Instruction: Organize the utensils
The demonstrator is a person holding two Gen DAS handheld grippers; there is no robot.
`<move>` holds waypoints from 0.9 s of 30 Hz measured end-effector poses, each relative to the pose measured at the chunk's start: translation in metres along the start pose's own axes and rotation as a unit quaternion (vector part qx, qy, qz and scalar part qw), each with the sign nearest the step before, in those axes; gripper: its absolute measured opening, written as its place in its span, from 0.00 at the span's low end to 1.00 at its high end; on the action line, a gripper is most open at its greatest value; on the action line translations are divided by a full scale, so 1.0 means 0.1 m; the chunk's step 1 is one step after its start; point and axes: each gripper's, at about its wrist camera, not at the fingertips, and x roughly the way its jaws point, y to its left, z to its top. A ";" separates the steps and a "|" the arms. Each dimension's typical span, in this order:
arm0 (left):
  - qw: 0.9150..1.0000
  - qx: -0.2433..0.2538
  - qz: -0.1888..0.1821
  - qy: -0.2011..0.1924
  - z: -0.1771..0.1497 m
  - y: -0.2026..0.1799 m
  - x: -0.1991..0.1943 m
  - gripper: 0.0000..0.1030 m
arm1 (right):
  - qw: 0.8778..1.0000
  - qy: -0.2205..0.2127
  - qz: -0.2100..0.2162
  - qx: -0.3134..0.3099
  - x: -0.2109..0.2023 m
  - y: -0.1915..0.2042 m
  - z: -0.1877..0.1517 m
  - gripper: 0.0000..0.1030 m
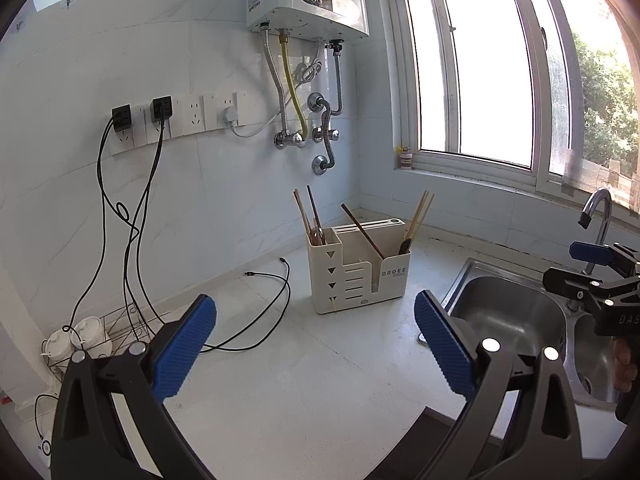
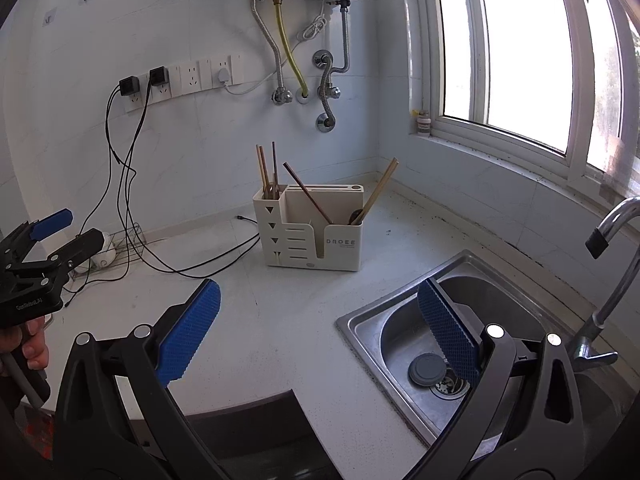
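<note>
1. A cream utensil holder (image 1: 358, 270) stands upright on the pale countertop (image 1: 304, 380), near the back corner where the tiled wall meets the window wall (the front reads "DROEE").
2. Its narrow left compartment holds a few chopsticks (image 1: 307, 216) standing nearly upright, with a spoon-like handle among them.
3. One dark chopstick (image 1: 362, 231) leans diagonally across the middle section.
4. The right compartment holds a pair of light chopsticks (image 1: 419, 214) tilted to the right, with a dark utensil (image 1: 404, 246) at their base.
5. The left gripper (image 1: 316, 344) hovers over the bare counter in front of the holder, blue pads spread wide with nothing between them.
6. The right gripper (image 2: 320, 336) is likewise spread wide and empty, one finger over the counter and the other over the steel sink (image 2: 400, 320) (a grey drain stopper (image 2: 427, 368) lies beside the drain).
7. A chrome faucet (image 2: 612, 264) rises at the sink's right side.
8. Black cables (image 1: 256, 308) run from wall sockets (image 1: 160, 120) down onto the counter left of the holder.
9. A white water heater (image 1: 308, 0) hangs on the wall above, pipes below it.
10. A window (image 1: 500, 80) fills the right wall.
</note>
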 end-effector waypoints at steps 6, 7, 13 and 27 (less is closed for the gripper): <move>1.000 -0.007 -0.002 0.012 0.07 -0.11 -0.12 0.95 | 1.000 0.011 -0.004 -0.014 -0.11 -0.04 0.06 0.92; 1.000 -0.007 0.000 0.013 0.07 -0.13 -0.13 0.95 | 1.000 0.011 -0.004 -0.017 -0.13 -0.05 0.08 0.92; 1.000 -0.008 0.003 0.025 0.09 -0.24 -0.14 0.95 | 1.000 0.007 -0.005 -0.025 -0.20 -0.08 0.12 0.92; 0.999 -0.013 0.009 0.048 0.05 -0.26 -0.04 0.95 | 0.999 0.003 -0.011 -0.035 -0.16 -0.20 0.15 0.92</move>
